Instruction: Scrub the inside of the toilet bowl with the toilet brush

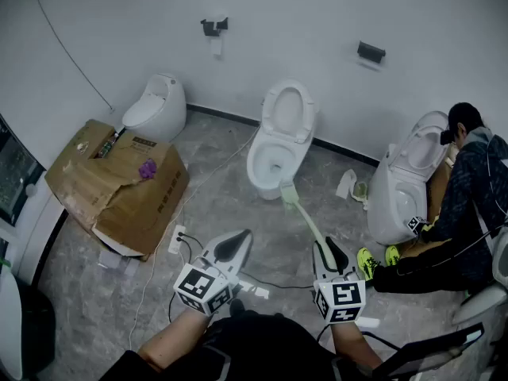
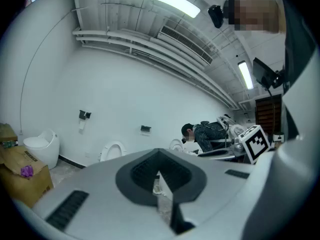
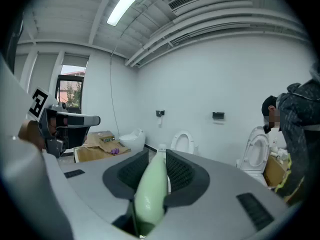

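Right gripper (image 1: 330,249) jaws grasp the brush (image 1: 304,217) at its handle's near end, presumably light, stiff, slick; left gripper (image 1: 233,246) jaws are closed, empty.

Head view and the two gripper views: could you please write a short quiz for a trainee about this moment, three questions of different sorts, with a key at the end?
1. Multiple choice: what does the right gripper hold between its jaws?
A. a cloth
B. the toilet brush, by its pale green handle
C. nothing

2. True or false: the middle toilet has its lid down.

3. Fill in the word: the left gripper has its jaws ____, with nothing between them.

Key: 1 B; 2 false, the lid stands raised against the wall; 3 together.
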Demonstrator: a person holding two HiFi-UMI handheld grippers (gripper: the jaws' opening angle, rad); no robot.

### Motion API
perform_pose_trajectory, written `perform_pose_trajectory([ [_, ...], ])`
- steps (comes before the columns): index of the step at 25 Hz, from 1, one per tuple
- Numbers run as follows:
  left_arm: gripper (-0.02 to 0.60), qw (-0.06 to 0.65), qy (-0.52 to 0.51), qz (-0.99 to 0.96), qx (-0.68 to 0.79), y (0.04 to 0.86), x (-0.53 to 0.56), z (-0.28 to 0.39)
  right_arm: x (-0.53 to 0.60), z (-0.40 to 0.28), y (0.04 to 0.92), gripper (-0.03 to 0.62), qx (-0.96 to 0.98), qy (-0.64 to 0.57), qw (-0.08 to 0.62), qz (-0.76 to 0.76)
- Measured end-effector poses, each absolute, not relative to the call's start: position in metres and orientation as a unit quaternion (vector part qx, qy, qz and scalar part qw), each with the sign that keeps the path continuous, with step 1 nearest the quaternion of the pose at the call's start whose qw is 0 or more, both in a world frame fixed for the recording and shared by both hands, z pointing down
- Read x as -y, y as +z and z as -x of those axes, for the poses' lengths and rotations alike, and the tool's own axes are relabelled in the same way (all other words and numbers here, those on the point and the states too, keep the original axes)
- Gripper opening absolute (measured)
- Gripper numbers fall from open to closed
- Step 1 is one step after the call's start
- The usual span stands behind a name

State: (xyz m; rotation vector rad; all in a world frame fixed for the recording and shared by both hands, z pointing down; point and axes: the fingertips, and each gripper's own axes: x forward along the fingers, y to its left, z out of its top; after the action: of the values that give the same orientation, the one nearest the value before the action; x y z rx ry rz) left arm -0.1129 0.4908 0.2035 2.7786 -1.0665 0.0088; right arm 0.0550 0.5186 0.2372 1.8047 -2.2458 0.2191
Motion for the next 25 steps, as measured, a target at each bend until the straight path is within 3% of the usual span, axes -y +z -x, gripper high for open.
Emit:
perform_pose_trajectory([
  [25, 0.009, 0.085, 0.003, -0.927, 0.365, 0.206, -0.473, 0.151, -0.496, -0.027, 0.234, 0.115, 0.765, 0.08, 0.114, -0.629],
])
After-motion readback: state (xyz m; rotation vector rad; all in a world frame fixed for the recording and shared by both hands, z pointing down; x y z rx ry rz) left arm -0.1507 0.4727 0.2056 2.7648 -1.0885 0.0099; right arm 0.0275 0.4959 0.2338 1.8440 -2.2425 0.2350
